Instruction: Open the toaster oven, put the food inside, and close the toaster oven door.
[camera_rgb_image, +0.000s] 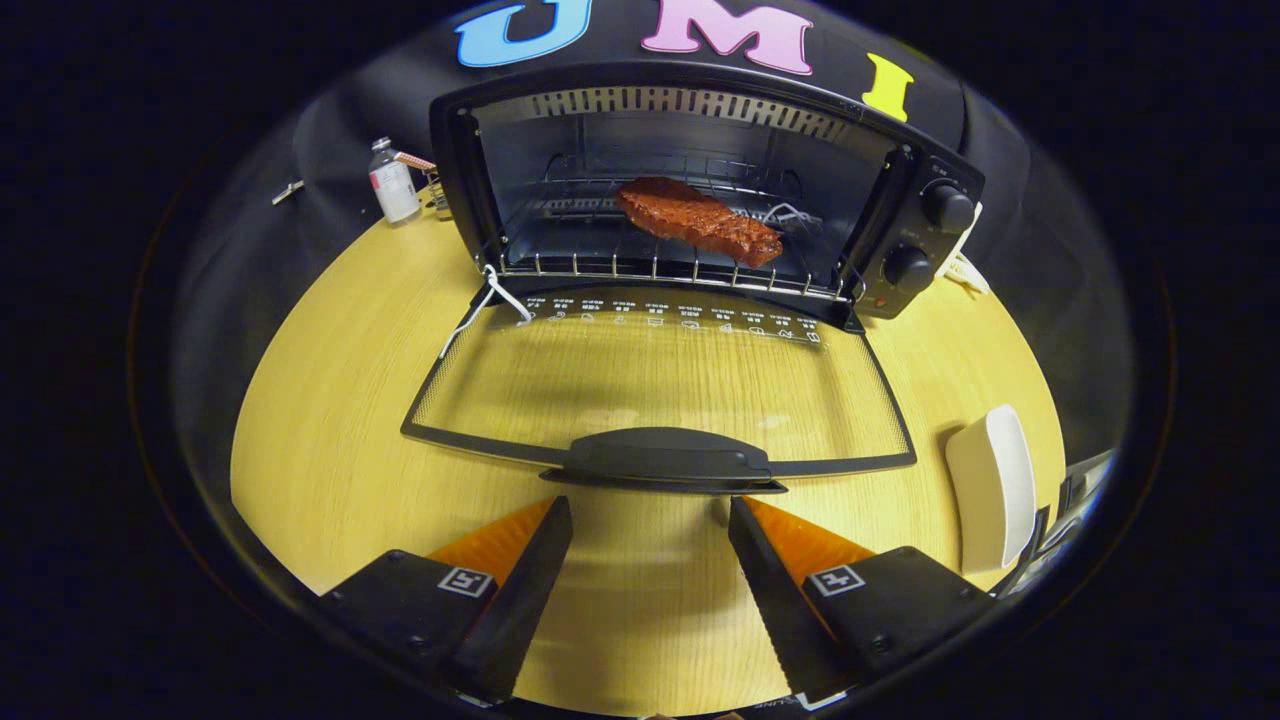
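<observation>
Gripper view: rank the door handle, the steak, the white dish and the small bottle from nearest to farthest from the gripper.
From the open, empty gripper:
1. Door handle, just ahead of the jaws.
2. White dish, off to the right on the table.
3. Steak, on the rack inside the open oven.
4. Small bottle, left of the oven by the wall.

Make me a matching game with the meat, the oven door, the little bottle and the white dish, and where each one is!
Things:
1. meat
2. oven door
3. little bottle
4. white dish

Places:
A. lying flat open on the table, its handle just ahead of the open gripper
B. on the table beside the right finger
C. on the wire rack inside the toaster oven
D. standing beside the toaster oven, on the side away from its knobs

Pairs: 1-C, 2-A, 3-D, 4-B
</observation>
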